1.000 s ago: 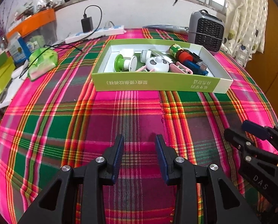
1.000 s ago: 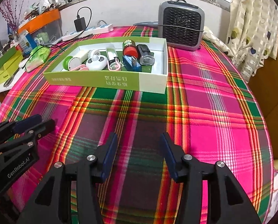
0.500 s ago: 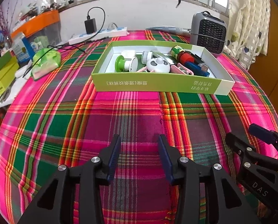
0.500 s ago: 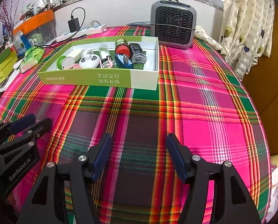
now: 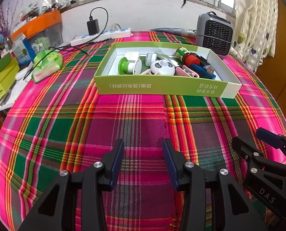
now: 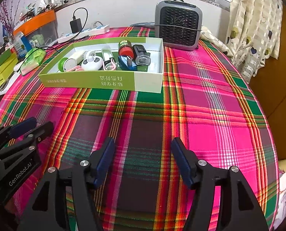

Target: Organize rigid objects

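A shallow green and white box (image 5: 162, 88) (image 6: 96, 80) stands on the plaid tablecloth. It holds several small objects: a green and white roller (image 5: 128, 66), a white panda gadget (image 5: 162, 67) (image 6: 92, 63), a red-capped jar (image 5: 187, 56) (image 6: 125, 49), a blue USB device (image 5: 202, 70) (image 6: 126, 62) and a black block (image 6: 142, 55). My left gripper (image 5: 143, 150) is open and empty, low over the cloth well in front of the box. My right gripper (image 6: 143, 148) is open and empty, also in front of the box, to the right of the left one.
A grey fan heater (image 6: 178, 27) (image 5: 214, 34) stands behind the box at the right. A white power strip (image 5: 102, 35) with a black charger lies at the back left. A green packet (image 5: 46, 63) and boxes (image 5: 0, 79) sit at the left edge. A curtain (image 6: 254, 28) hangs at right.
Both grippers have drawn back a little from the box, which looks slightly farther. The right gripper's jaws have opened wider. The box's contents have not moved.
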